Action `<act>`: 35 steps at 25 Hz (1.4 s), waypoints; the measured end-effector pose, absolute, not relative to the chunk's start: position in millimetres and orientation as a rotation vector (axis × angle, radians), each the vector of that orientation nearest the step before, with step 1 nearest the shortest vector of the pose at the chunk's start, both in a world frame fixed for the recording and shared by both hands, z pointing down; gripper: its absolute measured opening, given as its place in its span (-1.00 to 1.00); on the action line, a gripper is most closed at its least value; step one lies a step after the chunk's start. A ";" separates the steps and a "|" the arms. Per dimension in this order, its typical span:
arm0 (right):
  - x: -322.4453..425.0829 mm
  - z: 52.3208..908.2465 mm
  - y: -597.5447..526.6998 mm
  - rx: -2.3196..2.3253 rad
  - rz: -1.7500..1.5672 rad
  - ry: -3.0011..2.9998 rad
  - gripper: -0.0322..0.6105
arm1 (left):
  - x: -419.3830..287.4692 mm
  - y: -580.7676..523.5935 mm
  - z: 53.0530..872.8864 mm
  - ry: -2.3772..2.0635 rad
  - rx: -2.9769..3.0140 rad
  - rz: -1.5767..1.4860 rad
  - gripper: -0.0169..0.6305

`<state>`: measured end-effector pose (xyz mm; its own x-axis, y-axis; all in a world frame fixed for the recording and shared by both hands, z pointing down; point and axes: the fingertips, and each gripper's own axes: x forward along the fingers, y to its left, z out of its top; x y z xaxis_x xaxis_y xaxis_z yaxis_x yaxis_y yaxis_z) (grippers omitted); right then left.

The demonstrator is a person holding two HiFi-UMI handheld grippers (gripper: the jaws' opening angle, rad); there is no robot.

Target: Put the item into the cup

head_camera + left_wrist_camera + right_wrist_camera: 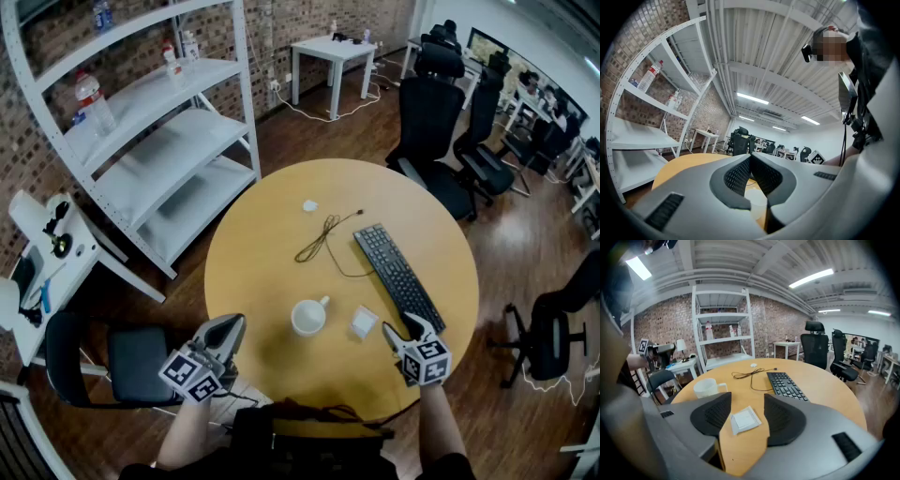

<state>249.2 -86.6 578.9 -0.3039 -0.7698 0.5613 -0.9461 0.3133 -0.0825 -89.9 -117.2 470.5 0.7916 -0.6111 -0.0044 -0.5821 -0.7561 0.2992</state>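
A white cup [308, 316] with a handle stands upright on the round yellow table [281, 272], toward its front. Just right of the cup lies the item, a small flat white square [364, 322]. My right gripper [399, 328] sits low at the table's front right, open. In the right gripper view the square item [746, 420] lies flat on the table between the two spread pads, touching neither, and the cup [708, 388] stands further off to the left. My left gripper [237, 323] hovers at the table's left front edge, shut and empty. The cup [757, 206] shows below its closed tips.
A black keyboard [398, 277] lies right of the item, with a dark cable [323, 239] and a small white object [309, 205] further back. White shelving [159, 141] stands at the left, and black office chairs [427, 122] stand behind the table.
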 end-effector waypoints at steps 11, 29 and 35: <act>231.0 694.7 -130.0 0.962 0.577 -1.941 0.06 | -118.3 -115.7 486.0 -1.036 2.623 -0.084 -0.96; 187.9 720.0 -102.3 0.809 0.747 -1.993 0.15 | -110.2 -120.1 488.5 -1.035 2.588 -0.105 -0.96; 183.2 718.2 -86.2 0.815 0.845 -1.995 -0.21 | -108.2 -116.9 486.9 -1.012 2.599 -0.112 -0.96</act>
